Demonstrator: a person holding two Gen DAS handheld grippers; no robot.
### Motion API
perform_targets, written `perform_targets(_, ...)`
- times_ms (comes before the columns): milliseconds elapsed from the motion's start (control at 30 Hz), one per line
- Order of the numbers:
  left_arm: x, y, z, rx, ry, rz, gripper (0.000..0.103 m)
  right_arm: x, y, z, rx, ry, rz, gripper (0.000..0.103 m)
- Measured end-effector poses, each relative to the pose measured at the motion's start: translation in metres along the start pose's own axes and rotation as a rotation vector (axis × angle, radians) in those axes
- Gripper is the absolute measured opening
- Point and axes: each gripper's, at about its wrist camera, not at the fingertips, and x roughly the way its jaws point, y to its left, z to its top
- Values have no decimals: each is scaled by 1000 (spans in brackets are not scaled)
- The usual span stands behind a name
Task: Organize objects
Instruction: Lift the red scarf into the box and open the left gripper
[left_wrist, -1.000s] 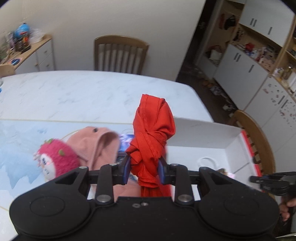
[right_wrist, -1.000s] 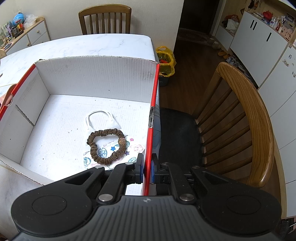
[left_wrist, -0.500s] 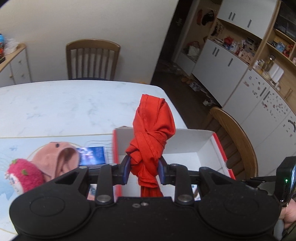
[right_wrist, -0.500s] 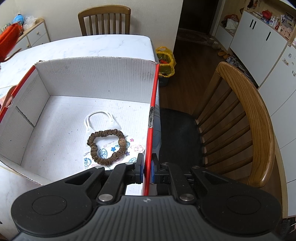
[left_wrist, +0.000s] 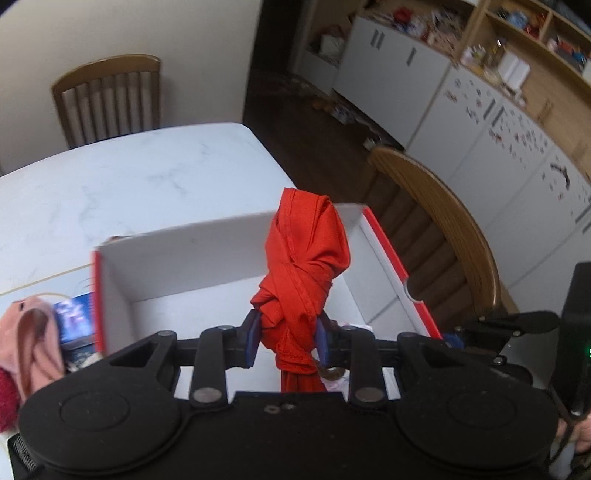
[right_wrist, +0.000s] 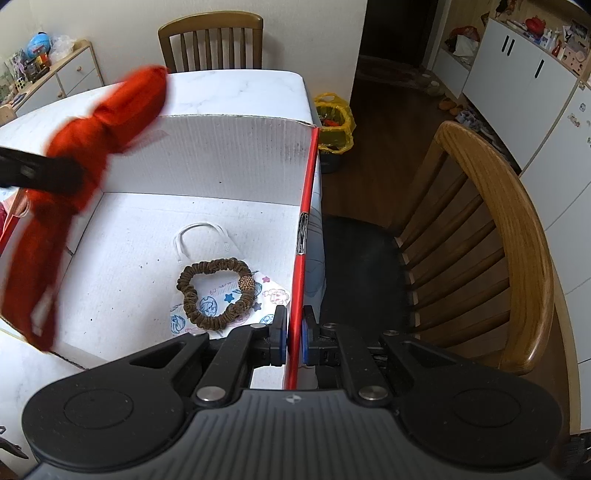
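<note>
My left gripper is shut on a knotted red cloth, which hangs over the open white box with red edges. From the right wrist, the red cloth shows blurred above the box's left side, one black finger of the left gripper across it. My right gripper is shut on the box's red right wall. A brown scrunchie lies on a printed face mask on the box floor.
A pink plush, a red fuzzy toy and a blue card lie on the marble table left of the box. Wooden chairs stand at the far side and right. A yellow bag is on the floor.
The left gripper carried the red cloth rightward from above the plush toys to over the box; the cloth now appears in the right wrist view. The right gripper stayed on the box wall.
</note>
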Motion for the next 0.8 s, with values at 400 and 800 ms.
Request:
perform_targets(400,66,-39,14,25,110,-19,28,1,-5,-1,10,2,22,7)
perform_targets(800,114,-47,10,40,203,-36,27,1,-11,0,11,7,47,7)
